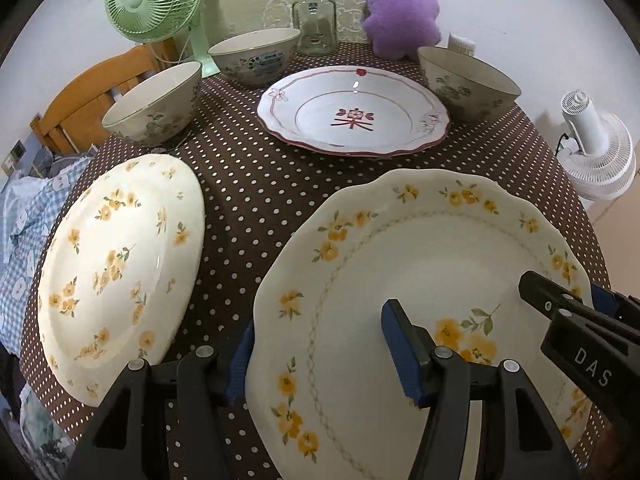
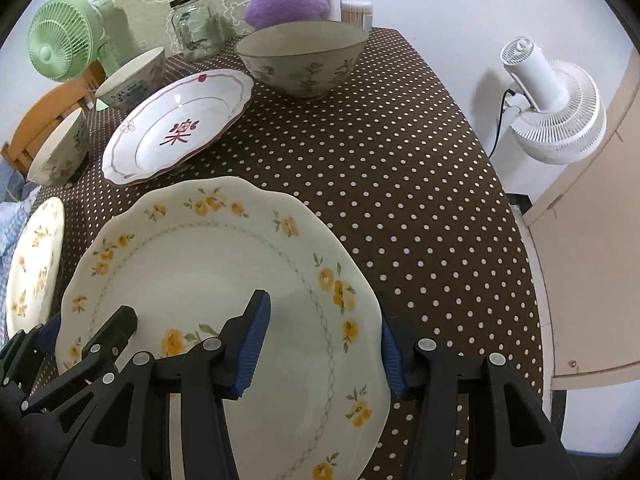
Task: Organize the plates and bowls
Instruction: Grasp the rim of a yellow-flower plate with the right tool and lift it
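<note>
A cream plate with yellow flowers (image 1: 420,280) (image 2: 208,280) lies at the table's near edge. My left gripper (image 1: 320,356) is open and straddles its left rim, one finger outside, one over the plate. My right gripper (image 2: 320,352) is open and straddles its right rim; it also shows in the left wrist view (image 1: 568,304). A second yellow-flowered plate (image 1: 120,264) (image 2: 34,264) lies to the left. A white plate with red markings (image 1: 352,112) (image 2: 180,120) lies further back. Three grey floral bowls (image 1: 156,104) (image 1: 256,56) (image 1: 468,80) stand behind.
A brown polka-dot cloth (image 2: 400,160) covers the table. At the back stand a green fan (image 1: 156,0), a glass jar (image 1: 314,20) and a purple plush (image 1: 400,12). A white fan (image 2: 552,100) stands off the right edge. A wooden chair (image 1: 88,96) is at left.
</note>
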Demonstrator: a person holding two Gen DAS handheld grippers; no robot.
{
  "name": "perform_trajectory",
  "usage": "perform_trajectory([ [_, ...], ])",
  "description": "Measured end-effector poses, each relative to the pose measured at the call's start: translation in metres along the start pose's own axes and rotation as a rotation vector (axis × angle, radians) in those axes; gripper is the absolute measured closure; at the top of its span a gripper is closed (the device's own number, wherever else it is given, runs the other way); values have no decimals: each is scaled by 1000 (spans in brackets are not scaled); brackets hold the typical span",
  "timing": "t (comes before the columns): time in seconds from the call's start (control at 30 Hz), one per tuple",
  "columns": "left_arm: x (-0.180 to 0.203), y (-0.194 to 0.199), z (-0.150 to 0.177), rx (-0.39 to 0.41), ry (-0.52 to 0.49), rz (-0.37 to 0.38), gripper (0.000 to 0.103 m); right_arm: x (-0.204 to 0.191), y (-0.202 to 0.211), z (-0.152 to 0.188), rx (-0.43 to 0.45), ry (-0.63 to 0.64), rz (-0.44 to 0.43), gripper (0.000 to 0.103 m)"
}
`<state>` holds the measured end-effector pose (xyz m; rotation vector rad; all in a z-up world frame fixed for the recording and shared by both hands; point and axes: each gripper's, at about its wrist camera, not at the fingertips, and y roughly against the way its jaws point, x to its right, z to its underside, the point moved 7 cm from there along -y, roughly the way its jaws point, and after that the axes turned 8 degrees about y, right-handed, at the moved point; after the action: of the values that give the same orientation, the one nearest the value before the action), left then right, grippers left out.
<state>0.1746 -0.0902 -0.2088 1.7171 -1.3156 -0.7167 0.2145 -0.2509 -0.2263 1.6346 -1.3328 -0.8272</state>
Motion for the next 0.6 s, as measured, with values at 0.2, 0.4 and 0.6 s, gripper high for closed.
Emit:
perform_trajectory([
  [0.2, 0, -1, 2, -10, -4, -7, 39, -2, -2, 3, -11, -9, 5, 48],
  [0.4, 4, 15, 2, 22, -15, -10, 21, -3, 7, 3, 12, 5, -15, 38],
  [0.6, 0, 34, 0, 54, 3, -26, 15, 2, 25, -2, 87, -35, -48, 24],
])
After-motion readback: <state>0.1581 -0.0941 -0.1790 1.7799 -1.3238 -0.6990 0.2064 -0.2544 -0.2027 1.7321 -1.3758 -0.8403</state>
